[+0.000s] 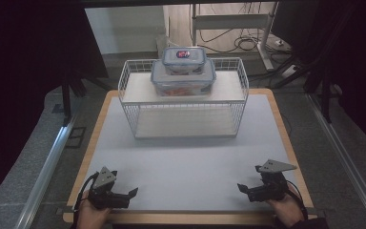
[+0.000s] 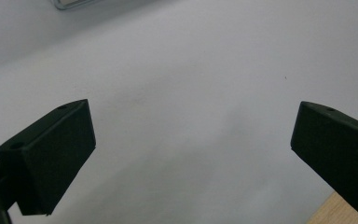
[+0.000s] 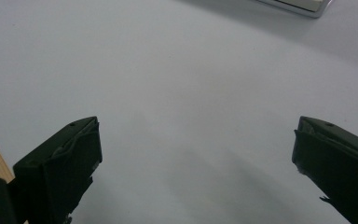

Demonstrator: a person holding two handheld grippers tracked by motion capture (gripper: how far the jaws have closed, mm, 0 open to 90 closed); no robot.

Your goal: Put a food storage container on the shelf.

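Grey matting covers the worktop (image 1: 190,157); from above, a wire basket (image 1: 183,98) at the far end carries a large lidded box (image 1: 183,78) with a small box (image 1: 184,57) stacked on it, contents unclear. Left hand-held gripper (image 1: 124,195) and right hand-held gripper (image 1: 250,191) rest near the front edge, well apart from the boxes. Each gripper view shows jaws spread wide over bare mat. Nothing is grasped yet; next likely comes a reach forward to the stack

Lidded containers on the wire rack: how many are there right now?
2. A large container sits on the wire rack's upper shelf; a small container is stacked on its lid. Anything behind them would be hidden.
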